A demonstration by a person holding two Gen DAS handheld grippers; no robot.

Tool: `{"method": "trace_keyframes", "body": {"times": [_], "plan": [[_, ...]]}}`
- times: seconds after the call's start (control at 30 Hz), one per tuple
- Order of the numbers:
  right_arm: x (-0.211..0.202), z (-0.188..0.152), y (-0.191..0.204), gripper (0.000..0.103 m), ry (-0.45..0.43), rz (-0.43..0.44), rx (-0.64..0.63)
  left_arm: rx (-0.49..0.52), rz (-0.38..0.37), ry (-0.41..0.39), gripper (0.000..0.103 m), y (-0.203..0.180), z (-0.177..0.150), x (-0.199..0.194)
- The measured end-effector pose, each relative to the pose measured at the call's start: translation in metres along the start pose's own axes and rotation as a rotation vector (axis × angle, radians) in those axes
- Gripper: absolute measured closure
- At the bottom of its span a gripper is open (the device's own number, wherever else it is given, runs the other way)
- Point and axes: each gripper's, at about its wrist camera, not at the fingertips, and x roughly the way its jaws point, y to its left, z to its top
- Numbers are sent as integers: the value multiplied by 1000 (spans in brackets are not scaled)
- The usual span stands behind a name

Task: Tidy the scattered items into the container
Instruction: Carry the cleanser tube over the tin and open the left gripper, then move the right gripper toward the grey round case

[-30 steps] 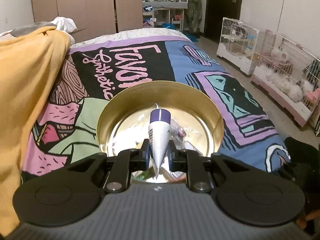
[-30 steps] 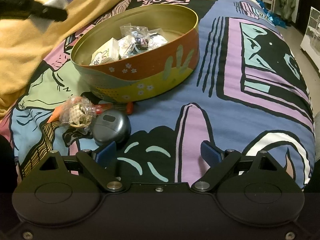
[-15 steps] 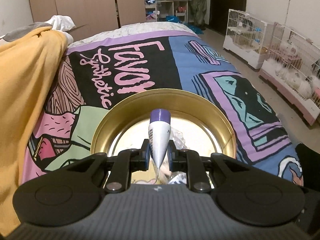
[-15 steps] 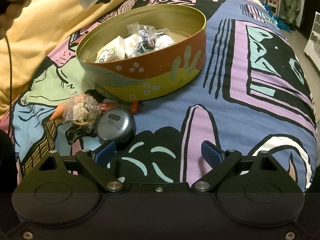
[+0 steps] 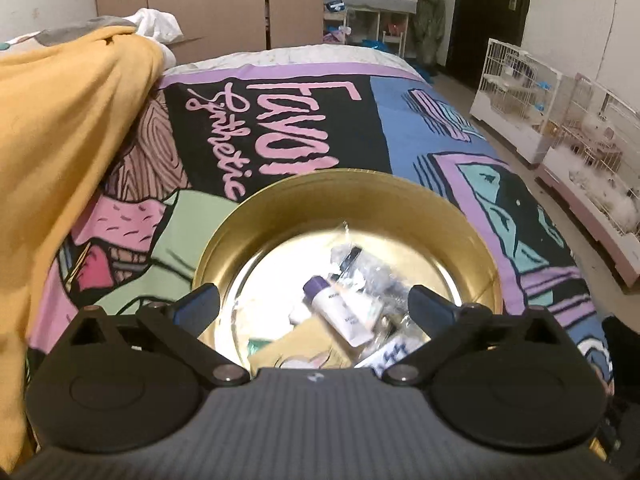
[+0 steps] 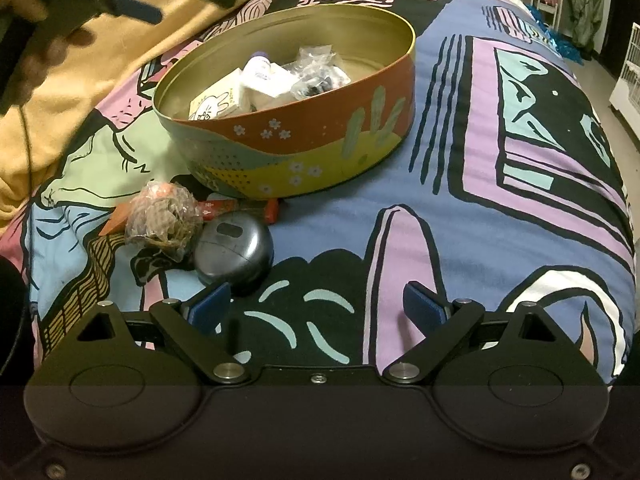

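I see the tin (image 6: pixel 288 120) mid-frame on the bed (image 6: pixel 500 220) w/ white tube (image 5: pixel 340 312), box, bags inside. Left tool (image 5: pixel 316 304) jaws opening, empty, above it; right tool (image 6: pixel 318 306) wide, empty. Grey case (image 6: pixel 234 254) lower left; bed's right side free.

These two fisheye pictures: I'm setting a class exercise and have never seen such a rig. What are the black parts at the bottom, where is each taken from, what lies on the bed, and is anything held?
A person holds a two-finger gripper in each hand, with a camera on each looking along its fingers. The black parts are those grippers.

The left wrist view looks down into a round tin. The left gripper is opening, nothing between its fingers; a white tube with a purple cap lies below in the tin among small packets.

The right wrist view shows the tin from the side on a patterned bedspread. The right gripper is open and empty. Beside the tin lie a dark round case, a crinkly bag and a red packet.
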Motion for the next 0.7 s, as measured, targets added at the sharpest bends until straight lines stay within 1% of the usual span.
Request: {"method": "trace_keyframes", "body": {"times": [0.2, 0.3, 0.43, 0.53, 0.7], "plan": [[0, 0, 0, 10, -3, 1, 6, -25, -21, 15, 0, 16, -33, -13], [-2, 0, -1, 9, -17, 22, 17, -38, -27, 21, 0, 23, -51, -18], [-6, 2, -3, 5, -49, 53, 43, -59, -43, 16, 0, 30, -75, -27], [-9, 3, -3, 0, -79, 45, 48, -81, -59, 2, 0, 36, -90, -38], [-10, 4, -1, 0, -94, 7, 55, -159, -84, -24, 0, 44, -114, -55]]}}
